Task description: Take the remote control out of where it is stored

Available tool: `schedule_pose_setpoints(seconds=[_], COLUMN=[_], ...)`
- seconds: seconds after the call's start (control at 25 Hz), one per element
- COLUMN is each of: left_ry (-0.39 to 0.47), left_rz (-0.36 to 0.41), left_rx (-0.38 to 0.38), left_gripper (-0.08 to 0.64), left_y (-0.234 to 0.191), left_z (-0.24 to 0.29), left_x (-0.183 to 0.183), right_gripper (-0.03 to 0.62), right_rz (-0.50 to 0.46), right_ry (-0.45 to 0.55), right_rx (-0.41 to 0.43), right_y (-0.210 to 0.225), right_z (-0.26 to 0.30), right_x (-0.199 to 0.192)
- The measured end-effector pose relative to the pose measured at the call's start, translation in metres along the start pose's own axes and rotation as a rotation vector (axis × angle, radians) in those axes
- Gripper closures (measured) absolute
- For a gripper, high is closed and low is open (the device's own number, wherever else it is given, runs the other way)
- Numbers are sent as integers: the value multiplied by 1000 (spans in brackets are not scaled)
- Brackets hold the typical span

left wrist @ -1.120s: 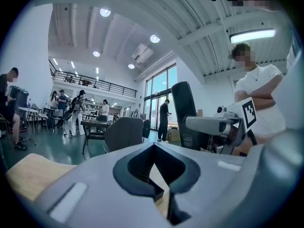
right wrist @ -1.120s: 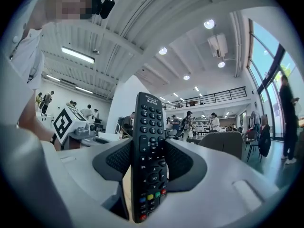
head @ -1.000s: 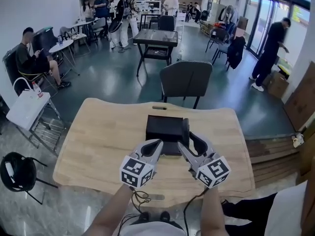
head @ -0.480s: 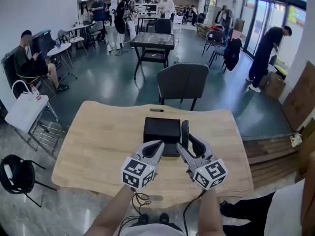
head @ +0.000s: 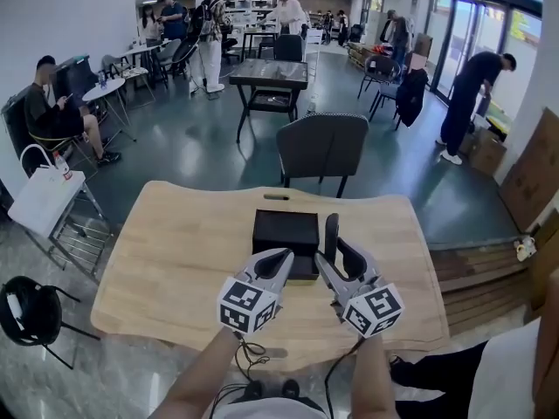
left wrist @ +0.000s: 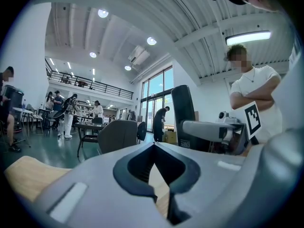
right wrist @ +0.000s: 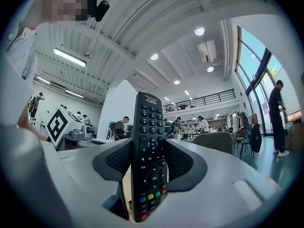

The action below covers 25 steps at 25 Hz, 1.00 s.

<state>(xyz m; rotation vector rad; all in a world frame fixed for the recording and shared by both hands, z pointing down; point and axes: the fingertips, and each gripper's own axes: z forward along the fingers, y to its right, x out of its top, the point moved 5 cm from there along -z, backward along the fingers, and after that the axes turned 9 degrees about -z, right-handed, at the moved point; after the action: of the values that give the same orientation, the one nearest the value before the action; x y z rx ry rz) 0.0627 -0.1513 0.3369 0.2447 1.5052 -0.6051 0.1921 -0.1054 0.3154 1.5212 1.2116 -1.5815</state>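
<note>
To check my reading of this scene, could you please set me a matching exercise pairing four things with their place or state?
Things:
1. black remote control with coloured buttons
2. black rectangular box
3. left gripper
4. grey chair

Places or states:
A. shut, holding nothing
B. standing beyond the table's far edge
C. lying on the light wooden table
D. held upright by the right gripper

Pairs: 1-D, 2-C, 3-A, 4-B.

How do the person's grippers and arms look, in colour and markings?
The left gripper and the right gripper are light grey with dark textured pads. Each carries a cube with black-and-white square markers. Black cables hang beneath. The forearms are bare.
</note>
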Motion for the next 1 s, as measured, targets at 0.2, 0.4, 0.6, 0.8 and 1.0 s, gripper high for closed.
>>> schedule_pose_setpoints(seconds=[0.2,0.4,0.6,0.8,1.0], left_ry=[2,4,5,6,8], left_rz=[-5,-10,-9,-9,-9], left_rx=[-3,-6,-8,-11,-12], left_gripper=[560,560,560,560,560], left_y=[1,-1,1,0,0], left_z=[3,6,7,8,8], left_x=[1,2,4,4,5], right_gripper=[362,364,364,364,364], right_rz=[-5,-8,-16,-15,-15], right_ry=[5,2,-2,-5,-3], right_rx=[-4,-18,-26,-35,-39], right_y=[2,5,7,7,8], right_z=[0,1,0,0,0], right_x=[1,1,2,1,2])
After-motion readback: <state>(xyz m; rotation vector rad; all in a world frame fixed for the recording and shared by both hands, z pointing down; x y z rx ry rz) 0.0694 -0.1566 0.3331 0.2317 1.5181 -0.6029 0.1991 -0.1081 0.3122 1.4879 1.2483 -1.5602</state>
